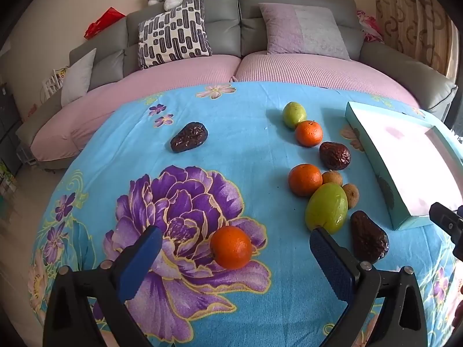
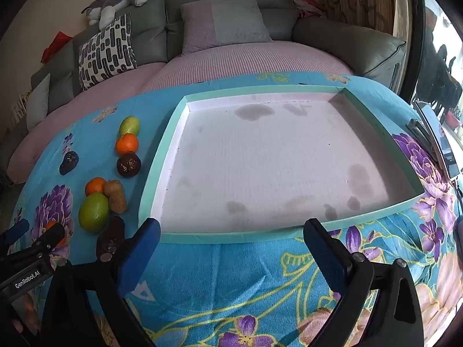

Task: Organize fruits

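While both tools gape [image 1: 235, 256] [image 2: 231, 248] — orange [image 1: 231, 247] between, tray [image 2: 162, 156] bare.

We see the left gripper [image 1: 235, 248] as a black plastic frame with two angled arms, each ending in a blue textured pad [image 1: 330, 263]. Silver round pivot screws [image 1: 365, 266] sit at the finger joints, with triangular cutouts in the outer arms. The right gripper [image 2: 231, 245] has the same build: black frame, blue pads [image 2: 139, 256], silver screws [image 2: 358, 256]. White "GenRobot.AI" lettering [image 2: 26, 280] marks the left unit's black side bar.
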